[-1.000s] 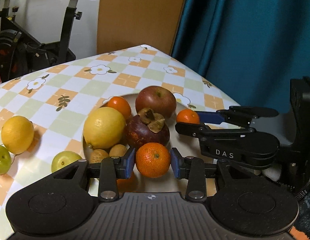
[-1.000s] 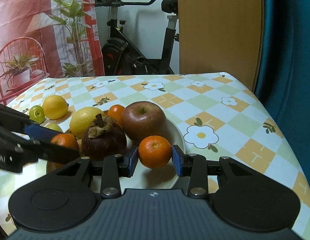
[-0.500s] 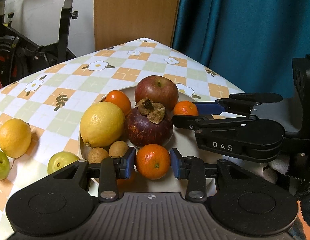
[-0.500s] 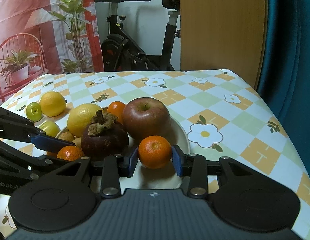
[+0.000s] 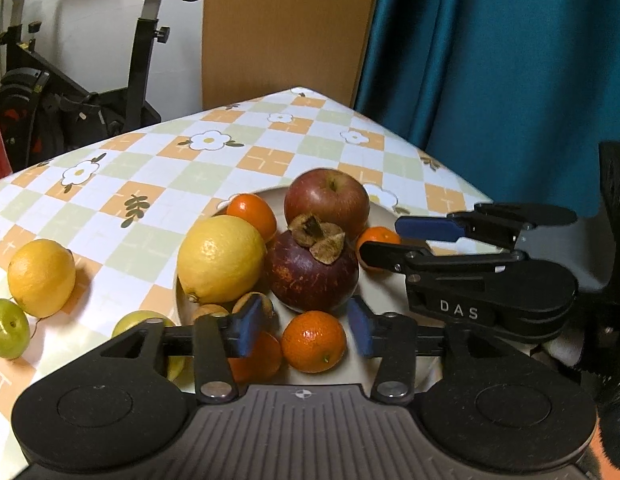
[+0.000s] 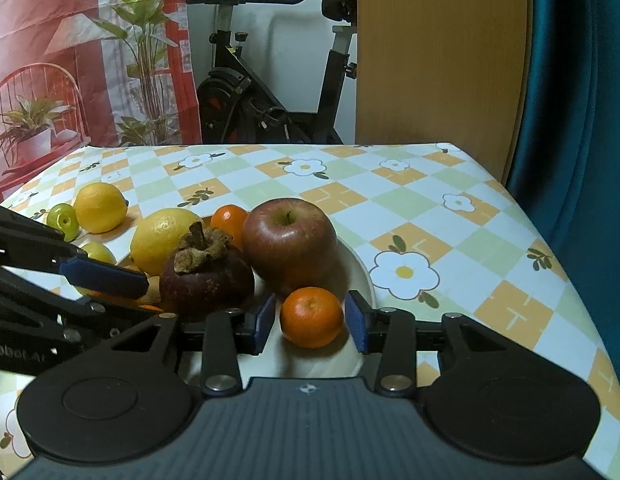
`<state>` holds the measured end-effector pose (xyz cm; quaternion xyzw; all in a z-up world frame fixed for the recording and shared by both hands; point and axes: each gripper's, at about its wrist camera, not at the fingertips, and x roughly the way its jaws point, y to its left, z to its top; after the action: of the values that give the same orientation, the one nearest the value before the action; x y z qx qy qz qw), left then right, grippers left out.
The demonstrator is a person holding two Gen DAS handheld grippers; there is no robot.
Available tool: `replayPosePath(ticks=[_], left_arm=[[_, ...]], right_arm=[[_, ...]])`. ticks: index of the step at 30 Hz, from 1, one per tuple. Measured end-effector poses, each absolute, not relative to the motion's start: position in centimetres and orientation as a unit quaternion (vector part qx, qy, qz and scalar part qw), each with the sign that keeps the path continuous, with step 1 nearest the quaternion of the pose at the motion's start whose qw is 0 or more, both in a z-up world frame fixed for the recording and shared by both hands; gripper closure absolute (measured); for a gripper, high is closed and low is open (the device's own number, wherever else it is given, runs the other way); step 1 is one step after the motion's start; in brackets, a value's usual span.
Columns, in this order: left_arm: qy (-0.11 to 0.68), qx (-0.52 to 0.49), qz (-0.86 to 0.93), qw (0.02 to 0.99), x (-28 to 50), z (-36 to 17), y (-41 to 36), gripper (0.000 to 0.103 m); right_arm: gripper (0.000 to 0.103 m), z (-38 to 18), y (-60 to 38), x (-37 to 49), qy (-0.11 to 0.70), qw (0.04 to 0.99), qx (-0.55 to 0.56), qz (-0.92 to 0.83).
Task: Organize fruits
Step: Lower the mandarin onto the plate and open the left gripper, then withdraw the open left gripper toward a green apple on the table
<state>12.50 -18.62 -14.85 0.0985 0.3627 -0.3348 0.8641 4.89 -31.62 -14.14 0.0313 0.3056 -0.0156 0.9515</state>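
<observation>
A white plate (image 5: 376, 290) (image 6: 360, 276) holds a red apple (image 5: 326, 198) (image 6: 290, 236), a dark mangosteen (image 5: 310, 272) (image 6: 206, 280), a big lemon (image 5: 220, 258) (image 6: 162, 236), mandarins and small brown fruits (image 5: 256, 304). My left gripper (image 5: 303, 330) is opening, and a mandarin (image 5: 313, 342) rests on the plate between its pads with a gap on each side. My right gripper (image 6: 310, 324) (image 5: 380, 238) straddles another mandarin (image 6: 312, 316) at the plate's near-right rim. Its jaws are easing apart, with a sliver of space at the left pad.
On the checked tablecloth left of the plate lie a second lemon (image 5: 41, 276) (image 6: 100, 207), a green fruit (image 5: 8, 328) (image 6: 62, 220) and a yellow-green fruit (image 5: 142, 320) (image 6: 96, 252). The table's right edge (image 6: 550, 240) borders a teal curtain. An exercise bike stands behind.
The left jaws have spread and let go of their mandarin, which stays on the plate. The right pads have loosened slightly around theirs. Neither hand has shifted much.
</observation>
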Motion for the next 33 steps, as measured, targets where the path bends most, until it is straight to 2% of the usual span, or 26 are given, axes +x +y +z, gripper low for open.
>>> replayPosePath(ticks=[20, 23, 33], left_arm=[[0.336, 0.017, -0.299, 0.893, 13.9, -12.4, -14.6, 0.045], [0.334, 0.009, -0.294, 0.896, 14.2, -12.3, -14.2, 0.045], [0.342, -0.057, -0.254, 0.903, 16.6, -11.0, -8.6, 0.045]], right_arm=[[0.061, -11.8, -30.3, 3.8, 0.277, 0.960, 0.020, -0.023], [0.058, -11.5, -29.9, 3.9, 0.274, 0.961, 0.018, -0.022], [0.057, -9.7, -28.3, 4.5, 0.256, 0.966, 0.023, -0.003]])
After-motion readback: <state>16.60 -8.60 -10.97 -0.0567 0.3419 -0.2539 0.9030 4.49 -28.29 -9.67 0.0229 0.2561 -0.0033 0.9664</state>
